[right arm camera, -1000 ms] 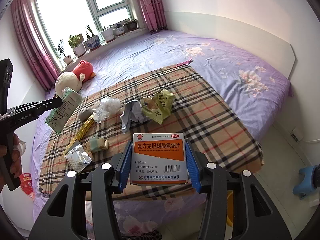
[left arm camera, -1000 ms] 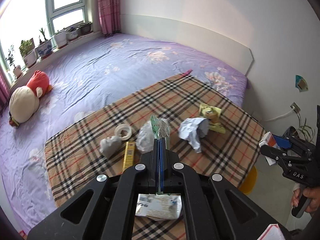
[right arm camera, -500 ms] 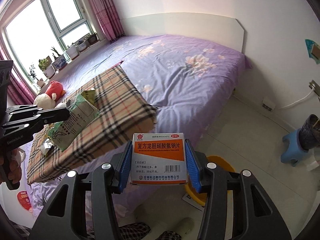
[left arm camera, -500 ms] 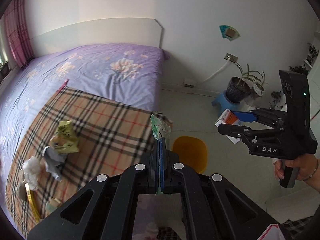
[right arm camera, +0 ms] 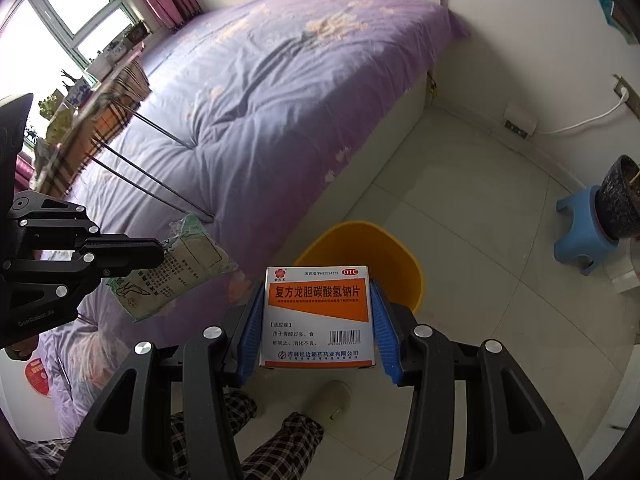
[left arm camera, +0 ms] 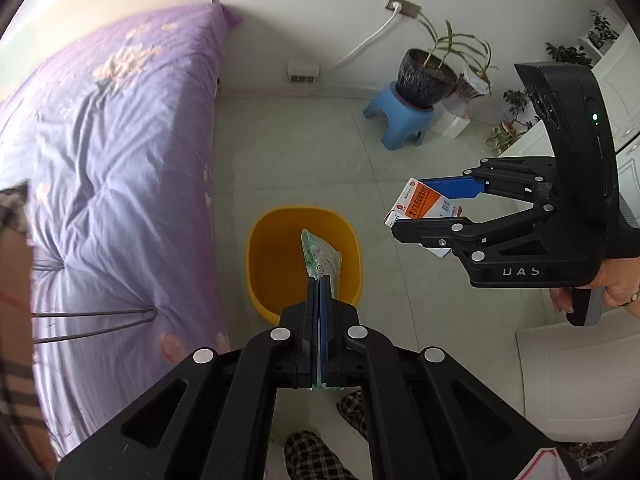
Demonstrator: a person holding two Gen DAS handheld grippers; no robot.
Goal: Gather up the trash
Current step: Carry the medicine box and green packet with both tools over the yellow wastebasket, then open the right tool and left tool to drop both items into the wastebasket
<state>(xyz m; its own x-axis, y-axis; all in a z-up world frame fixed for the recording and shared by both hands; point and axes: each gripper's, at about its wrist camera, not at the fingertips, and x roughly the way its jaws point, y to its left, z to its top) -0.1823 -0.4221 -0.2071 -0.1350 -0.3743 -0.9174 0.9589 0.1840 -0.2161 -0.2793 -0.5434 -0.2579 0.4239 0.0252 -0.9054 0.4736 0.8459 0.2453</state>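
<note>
The left tool [left arm camera: 319, 280] is clamped on a thin green-printed packet [left arm camera: 321, 254], held over the yellow bin [left arm camera: 264, 264]. The bin stands on bare floor [left arm camera: 312, 152] just beside the bed [left arm camera: 120, 160] edge. The right tool [right arm camera: 318, 318] is clamped on a white-and-orange box [right arm camera: 318, 316], near the bin's rim, apart from the packet.

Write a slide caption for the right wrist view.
Right gripper holds a medicine box near a yellow bin.
</note>
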